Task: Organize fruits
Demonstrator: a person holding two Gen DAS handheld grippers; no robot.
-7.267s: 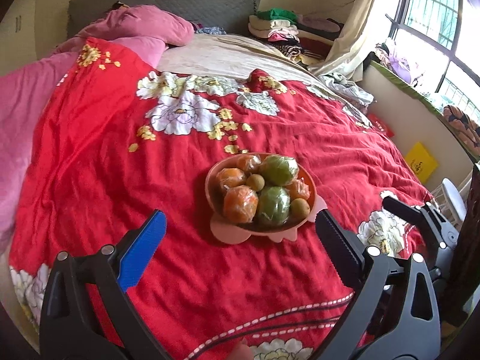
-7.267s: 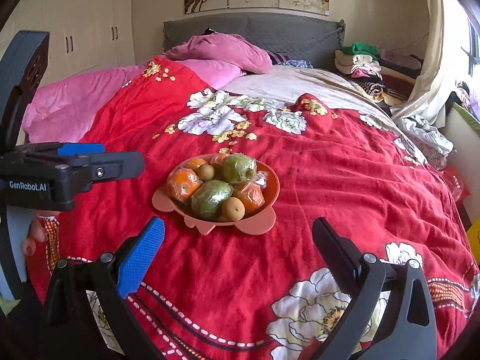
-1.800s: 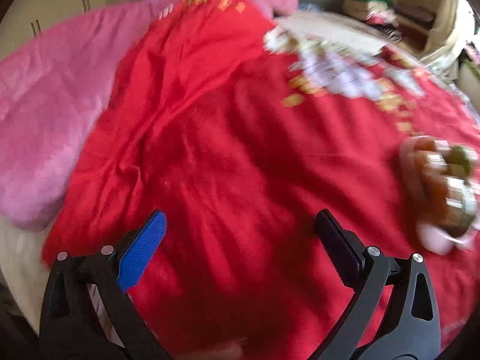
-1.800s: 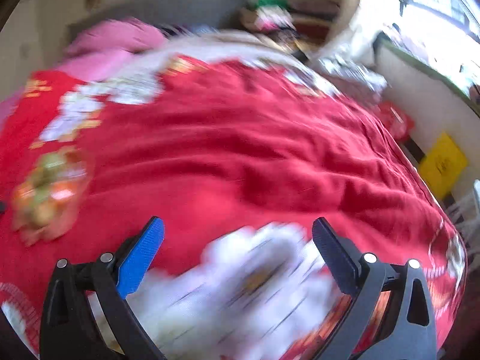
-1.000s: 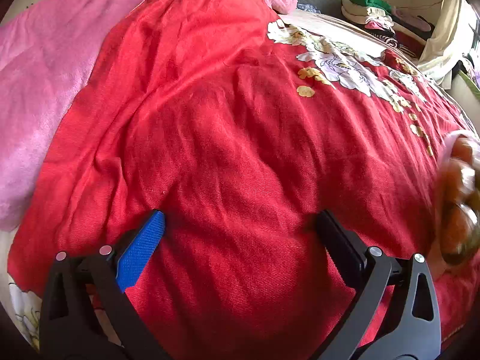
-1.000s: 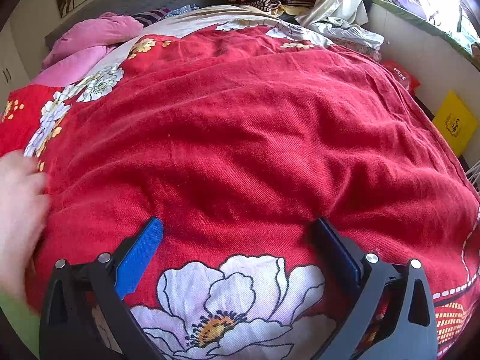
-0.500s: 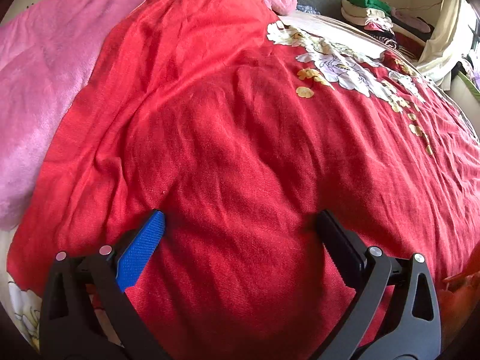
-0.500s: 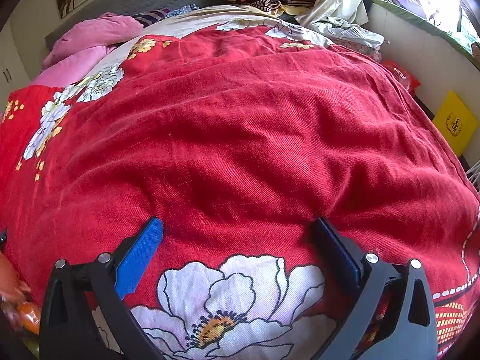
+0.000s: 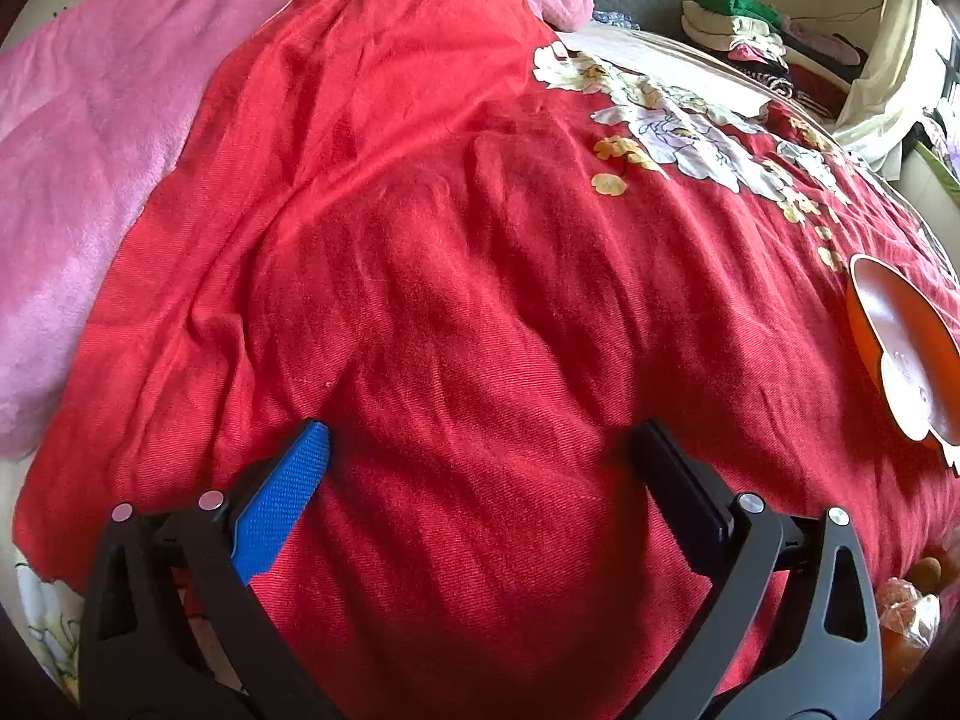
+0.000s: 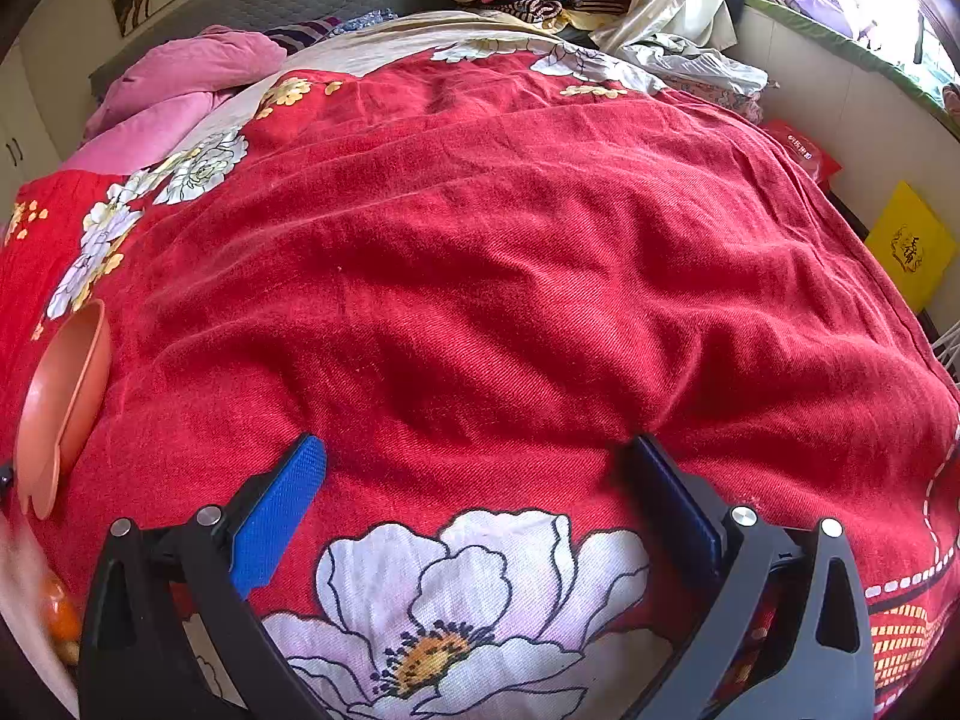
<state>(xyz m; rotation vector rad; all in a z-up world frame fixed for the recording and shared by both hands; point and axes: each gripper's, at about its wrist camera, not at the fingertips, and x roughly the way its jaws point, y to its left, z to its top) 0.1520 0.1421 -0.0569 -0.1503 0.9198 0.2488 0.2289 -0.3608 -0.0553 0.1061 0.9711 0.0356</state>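
Fruit: I see only scraps of it. In the left wrist view a plastic-wrapped orange fruit [image 9: 912, 618] lies on the bedspread at the lower right edge, with a small brown fruit [image 9: 927, 570] just above it. In the right wrist view an orange fruit [image 10: 60, 615] sits at the lower left edge, partly blurred. I cannot count how many there are.

Bowl: the orange-pink bowl [image 9: 900, 336] lies on the bed at the right edge of the left view, and appears again [image 10: 60, 396] at the left edge of the right view. What I can see of its inside is bare. It looks tilted, though the fisheye may exaggerate that.

Left gripper [image 9: 480, 450]: tongs released, spread wide, nothing between them, resting low on plain red cloth.

Right gripper [image 10: 474, 456]: also released and empty, low over the bedspread just above a large white flower print [image 10: 456, 606].

Surface: a red floral bedspread [image 9: 480, 252] covers the bed; a pink blanket [image 9: 90, 150] lies along its left side.

Progress: I judge this to be the very start. The fruit is loose on the cloth beside the bowl, both tools point away from it, and no piece is held or placed.

Left to do: turn each gripper toward the gap between them, pick up the fruits one by one and set them in the bowl.
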